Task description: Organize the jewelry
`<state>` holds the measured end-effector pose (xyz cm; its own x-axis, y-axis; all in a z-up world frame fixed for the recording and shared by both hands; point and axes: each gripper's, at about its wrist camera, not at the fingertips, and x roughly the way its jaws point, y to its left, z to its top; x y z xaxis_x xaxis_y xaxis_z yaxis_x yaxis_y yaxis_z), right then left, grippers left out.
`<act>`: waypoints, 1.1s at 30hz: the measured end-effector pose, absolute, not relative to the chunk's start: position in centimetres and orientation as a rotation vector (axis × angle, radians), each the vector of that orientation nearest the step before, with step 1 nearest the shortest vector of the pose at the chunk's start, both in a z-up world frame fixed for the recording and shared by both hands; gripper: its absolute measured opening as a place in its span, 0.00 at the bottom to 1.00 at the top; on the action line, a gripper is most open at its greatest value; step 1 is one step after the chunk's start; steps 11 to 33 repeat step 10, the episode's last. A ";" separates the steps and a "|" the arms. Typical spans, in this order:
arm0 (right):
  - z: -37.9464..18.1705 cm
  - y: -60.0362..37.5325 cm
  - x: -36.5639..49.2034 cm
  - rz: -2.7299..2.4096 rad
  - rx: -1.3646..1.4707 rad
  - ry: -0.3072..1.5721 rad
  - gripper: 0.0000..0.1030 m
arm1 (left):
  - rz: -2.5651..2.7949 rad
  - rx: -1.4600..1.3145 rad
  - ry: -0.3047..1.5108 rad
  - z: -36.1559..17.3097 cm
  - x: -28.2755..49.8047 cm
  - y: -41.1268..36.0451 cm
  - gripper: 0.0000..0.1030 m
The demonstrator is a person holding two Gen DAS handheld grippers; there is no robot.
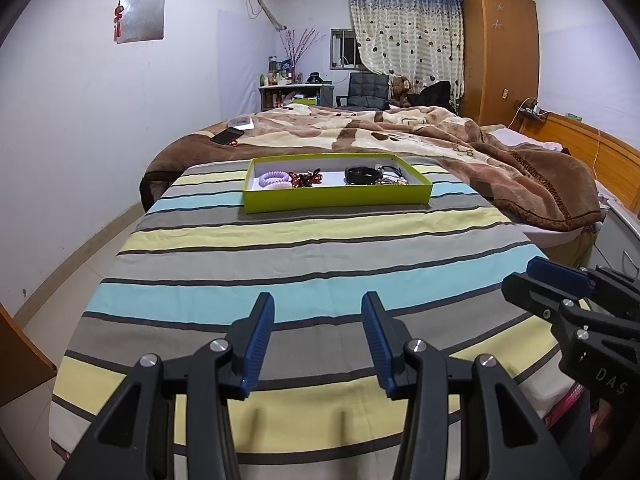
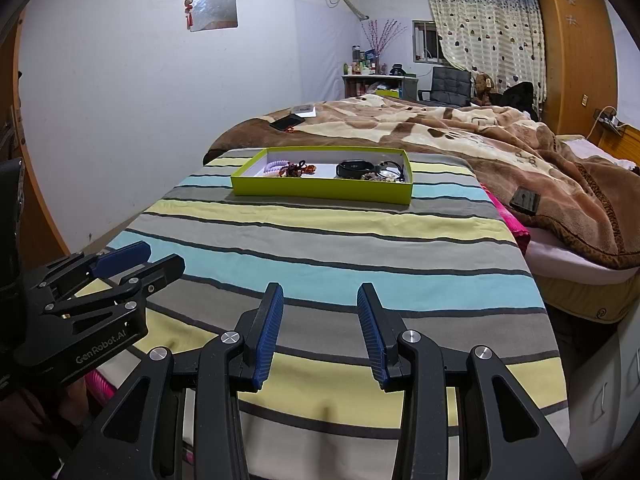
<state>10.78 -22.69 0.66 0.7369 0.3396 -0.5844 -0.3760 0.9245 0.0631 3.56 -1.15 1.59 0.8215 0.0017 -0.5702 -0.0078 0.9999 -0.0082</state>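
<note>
Left wrist view, left tool [image 1: 318, 340] agape, green tray [image 1: 336, 199] far, jewelry perhaps tangled

Striped cloth [image 1: 280, 248]: woven cotton-like fabric, matt, smooth. Tray [image 1: 338, 198], far centre: green card, matt walls, pale lining. Blanket [image 1: 460, 148], far right: brown plush fleece, fuzzy. Left gripper [image 1: 318, 312] and right gripper [image 2: 320, 300]: matt black plastic, ribbed blue pads [image 1: 256, 344], bright metal pivot screws. Wardrobe [image 1: 500, 52]: orange wood, semi-gloss.

Dim, even indoor light; glare on the wall mirror [image 2: 212, 8]; heavy fisheye bending, dark corners.
</note>
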 end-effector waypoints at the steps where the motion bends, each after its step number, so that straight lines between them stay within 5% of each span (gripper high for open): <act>1: 0.6 -22.7 10.7 0.394 -0.060 0.630 0.38 | 0.008 -0.009 0.606 1.6 3.6 -1.2 0.46; 33: 0.7 -22.7 10.8 0.394 -0.061 0.629 0.38 | 0.005 -0.012 0.598 1.6 3.5 -1.4 0.46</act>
